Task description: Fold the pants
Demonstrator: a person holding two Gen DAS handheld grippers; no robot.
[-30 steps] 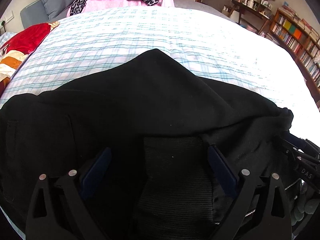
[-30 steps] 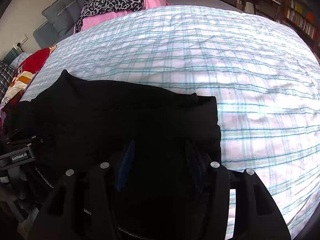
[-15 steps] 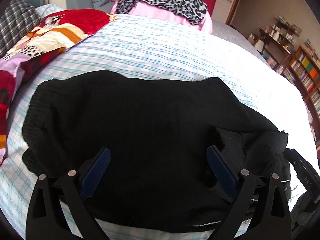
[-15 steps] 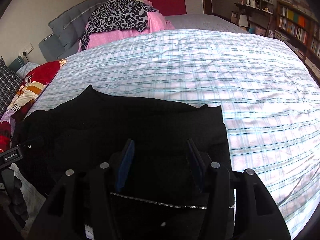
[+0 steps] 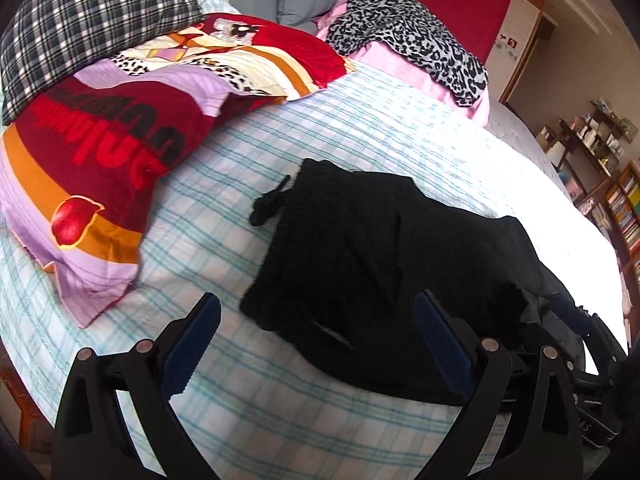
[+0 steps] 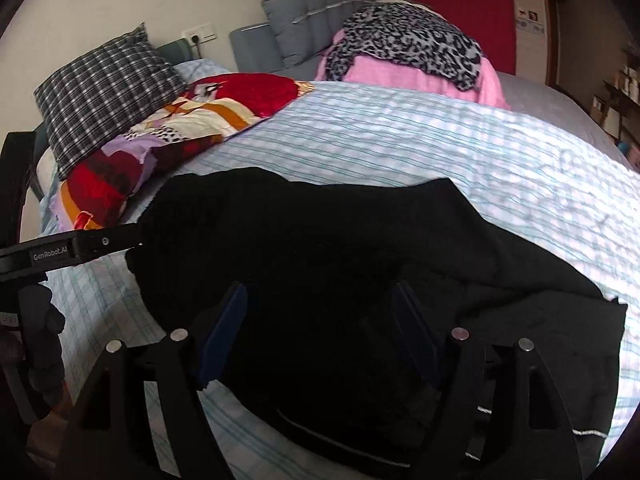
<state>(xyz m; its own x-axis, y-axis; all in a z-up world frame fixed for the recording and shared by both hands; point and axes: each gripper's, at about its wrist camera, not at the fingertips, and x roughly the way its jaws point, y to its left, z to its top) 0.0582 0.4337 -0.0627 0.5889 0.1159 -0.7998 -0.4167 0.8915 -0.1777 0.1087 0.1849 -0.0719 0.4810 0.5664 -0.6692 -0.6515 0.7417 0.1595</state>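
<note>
Nearest the left wrist camera, the left gripper [image 5: 316,332] has its jaws spread wide and holds nothing; its pad at 5 o'clock hangs over the near edge of the black pants [image 5: 384,264], the other pad over bare checked bedsheet [image 5: 248,160]. A second ago dark cloth filled this view right up to the fingers; now the camera has drawn back and swung toward 9 o'clock, and the pants lie as a compact bundle on the sheet, with the drawstring [image 5: 269,205] trailing from the waistband at 11 o'clock. That suggests a fold has just been laid down and let go.

The right gripper [image 6: 320,332] is likewise parted and empty, poised over the pants [image 6: 360,248], which look doubled, with an edge jutting at 4 o'clock that may want squaring.

Farther off, at 10 o'clock, sit a patterned red pillow [image 5: 120,120] and a plaid cushion [image 5: 80,20]; at 1 o'clock, a leopard-print cloth [image 5: 408,44] on pink bedding.
</note>
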